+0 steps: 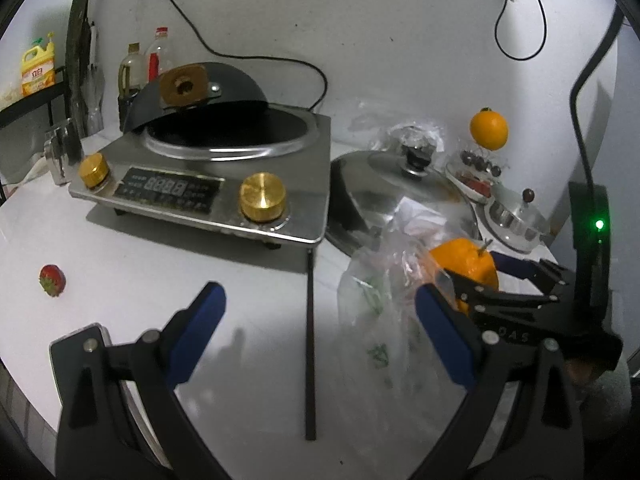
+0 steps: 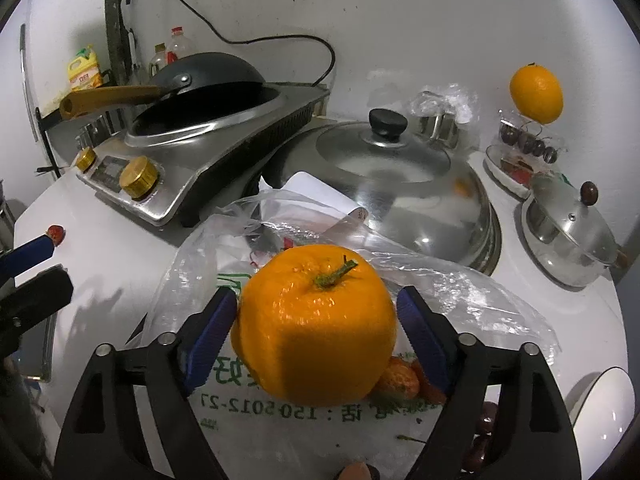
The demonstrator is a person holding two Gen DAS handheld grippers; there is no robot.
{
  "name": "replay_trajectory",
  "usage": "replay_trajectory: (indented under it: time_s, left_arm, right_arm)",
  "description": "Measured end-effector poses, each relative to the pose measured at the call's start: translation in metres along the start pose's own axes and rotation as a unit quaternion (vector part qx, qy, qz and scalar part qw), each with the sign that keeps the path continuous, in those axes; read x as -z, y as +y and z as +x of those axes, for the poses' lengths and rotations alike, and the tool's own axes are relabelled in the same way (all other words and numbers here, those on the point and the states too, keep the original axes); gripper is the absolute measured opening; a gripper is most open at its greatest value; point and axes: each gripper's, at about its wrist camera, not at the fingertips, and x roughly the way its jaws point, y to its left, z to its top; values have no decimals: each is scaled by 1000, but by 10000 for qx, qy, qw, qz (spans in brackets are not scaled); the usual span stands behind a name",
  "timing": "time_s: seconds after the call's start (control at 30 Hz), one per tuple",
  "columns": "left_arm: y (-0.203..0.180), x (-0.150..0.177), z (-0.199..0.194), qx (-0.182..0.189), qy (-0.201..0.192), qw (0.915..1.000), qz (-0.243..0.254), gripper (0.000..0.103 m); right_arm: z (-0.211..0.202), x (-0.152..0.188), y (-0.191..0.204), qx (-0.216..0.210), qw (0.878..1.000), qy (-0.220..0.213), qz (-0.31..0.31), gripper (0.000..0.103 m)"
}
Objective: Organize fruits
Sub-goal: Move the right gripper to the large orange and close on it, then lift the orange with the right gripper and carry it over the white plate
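Observation:
A large orange (image 2: 316, 324) with a green stem sits between the blue pads of my right gripper (image 2: 318, 320), just above a clear plastic bag (image 2: 460, 288) with printed text. The left pad is at the orange's skin, and a thin gap shows at the right pad, so the jaws stand open around it. Small oranges (image 2: 400, 380) and dark cherries (image 2: 484, 428) lie in the bag below. My left gripper (image 1: 318, 300) is open and empty over the white table, left of the bag (image 1: 372, 320). A strawberry (image 1: 52, 280) lies alone at the far left. Another orange (image 1: 489, 129) rests on a stand by the wall.
An induction cooker (image 1: 224, 184) with a black wok (image 2: 208, 80) stands at the back left. A large steel lid (image 2: 400, 184) and a small lidded pot (image 2: 568, 236) are behind the bag. A dish of cherries (image 2: 524, 148) sits under the stand. A white bowl rim (image 2: 600, 412) is at the lower right.

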Motion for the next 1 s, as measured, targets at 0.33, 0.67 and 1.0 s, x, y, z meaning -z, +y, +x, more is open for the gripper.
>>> replay_trajectory:
  time_s: [0.33,0.67,1.0]
  left_arm:
    - [10,-1,13,-81,121,9999,-32,97]
    - [9,0,12,-72,141,9999,1,97]
    - [4,-1,-5,-110,36,9999,28,97]
  right_arm:
    - [21,-5,5,140,9998,153,-60,91]
    - [21,-4,7,148,9996,119,-189,88]
    - [-1,-5,12,-6,9997,-51,-228,87]
